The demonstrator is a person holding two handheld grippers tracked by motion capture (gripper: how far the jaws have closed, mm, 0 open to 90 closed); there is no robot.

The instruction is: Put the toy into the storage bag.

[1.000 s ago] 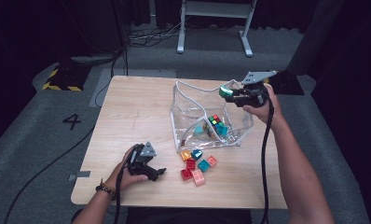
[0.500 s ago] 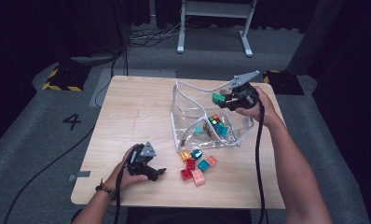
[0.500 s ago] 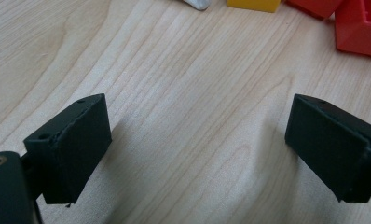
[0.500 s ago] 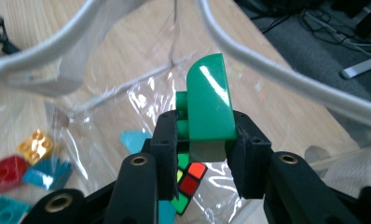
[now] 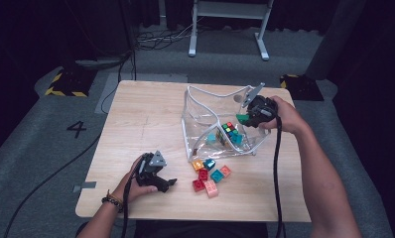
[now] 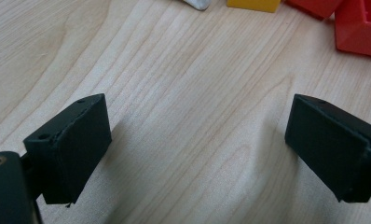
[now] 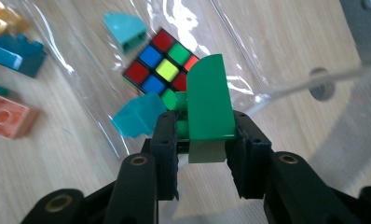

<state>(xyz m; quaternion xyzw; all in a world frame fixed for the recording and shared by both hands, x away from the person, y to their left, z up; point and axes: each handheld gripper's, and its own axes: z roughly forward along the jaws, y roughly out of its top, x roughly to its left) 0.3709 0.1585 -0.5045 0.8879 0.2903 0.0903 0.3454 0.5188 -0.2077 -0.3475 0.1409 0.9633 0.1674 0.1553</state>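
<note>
The right gripper [image 7: 206, 140] is clamped on a green block [image 7: 207, 105], its jaws pressed against the block's two sides, and holds it above the opening of the clear plastic bag [image 5: 200, 106] that sits on the counter [image 5: 146, 114]. In the right gripper view the block stands up from the jaws over a colour cube [image 7: 162, 65] and some teal blocks [image 7: 137, 116] that lie inside the bag. The grip looks narrow, taken low on the piece, so a tilt of the hand could let the block pivot or slip out early and fall on the counter outside the bag. The bag's walls are limp and its rim [image 5: 220, 94] stands close to the gripper in the high view; a nudge from the jaws or the trailing cable could fold the opening shut or tip the bag over. The left gripper [image 5: 166, 184] rests low over the counter, jaws wide apart with nothing between them, near the loose blocks [image 5: 210, 176] in front of the bag, so it does not steady the bag if it shifts.
</note>
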